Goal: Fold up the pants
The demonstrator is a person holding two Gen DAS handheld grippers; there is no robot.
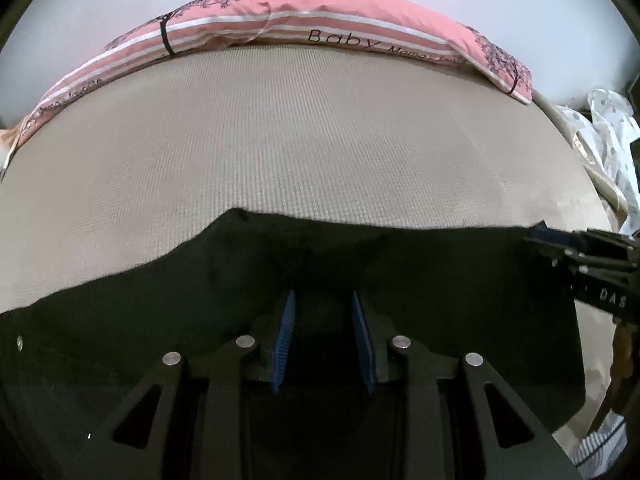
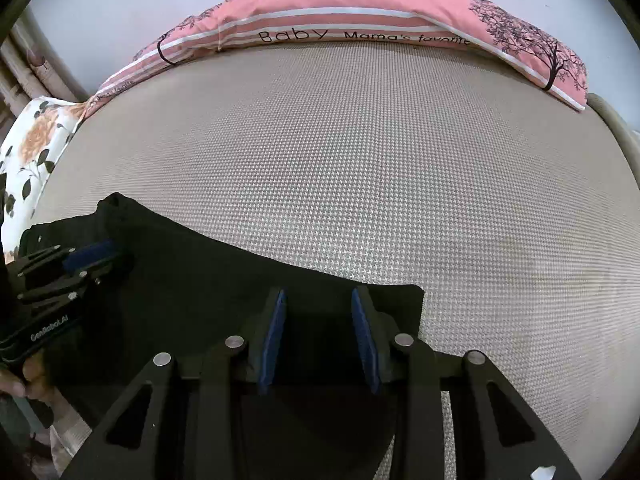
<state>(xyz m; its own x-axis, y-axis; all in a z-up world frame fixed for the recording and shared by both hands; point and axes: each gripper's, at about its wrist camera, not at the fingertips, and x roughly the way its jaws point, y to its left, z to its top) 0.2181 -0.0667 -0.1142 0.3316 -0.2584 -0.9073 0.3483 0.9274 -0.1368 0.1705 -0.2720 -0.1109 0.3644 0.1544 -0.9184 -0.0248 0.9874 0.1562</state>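
Black pants [image 1: 440,280] lie flat on a beige woven bed mat [image 1: 280,140], with their far edge running across the left wrist view. My left gripper [image 1: 322,296] points down over the pants. Its blue pads stand apart on either side of dark cloth and do not press it. My right gripper [image 2: 318,294] hovers over the pants [image 2: 192,280] near their right corner, pads also apart. Each gripper shows in the other's view: the right gripper [image 1: 544,236] at the pants' right edge, the left gripper [image 2: 80,264] at their left end.
A pink striped pillow [image 2: 360,12] printed with "Baby" lies along the far side of the mat [image 2: 360,160], against a pale wall. A floral cloth [image 2: 28,148] sits at the left. A white dotted cloth [image 1: 612,128] hangs off the right side. A person's hand [image 2: 16,384] holds the left gripper.
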